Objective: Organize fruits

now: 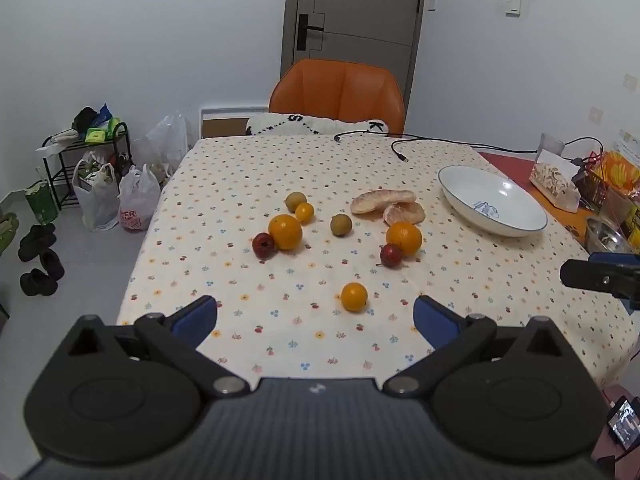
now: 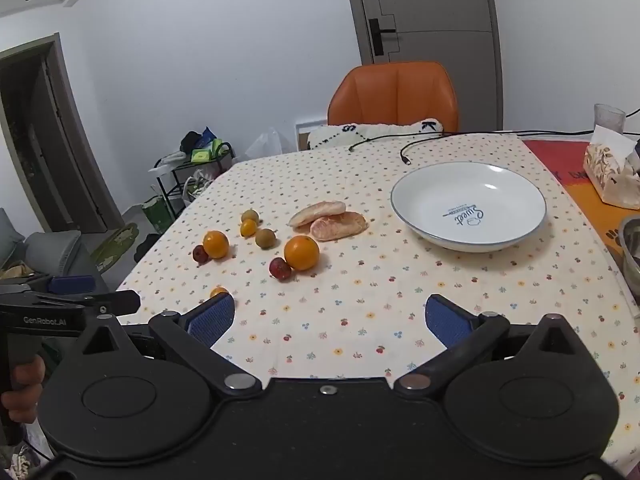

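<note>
Loose fruit lies on the flowered tablecloth (image 1: 280, 168): two large oranges (image 1: 285, 232) (image 1: 404, 237), two small oranges (image 1: 354, 297) (image 1: 305, 213), two dark red fruits (image 1: 263, 245) (image 1: 391, 255), two greenish-brown fruits (image 1: 341, 224) (image 1: 296, 201) and peeled citrus segments (image 1: 388, 204). A white plate (image 1: 492, 200) (image 2: 468, 204) stands empty at the right. My left gripper (image 1: 316, 316) is open above the near table edge, the nearest small orange just beyond it. My right gripper (image 2: 330, 318) is open too, nothing between its fingers; the large orange (image 2: 302, 253) lies ahead of it.
An orange chair (image 1: 338, 92) with a cushion stands at the far side. A black cable (image 1: 400, 148) runs along the back edge. A tissue pack (image 2: 610, 172), snack bags (image 1: 616, 180) and a metal bowl (image 1: 604, 236) crowd the right. Bags and a rack (image 1: 88, 160) sit on the floor left.
</note>
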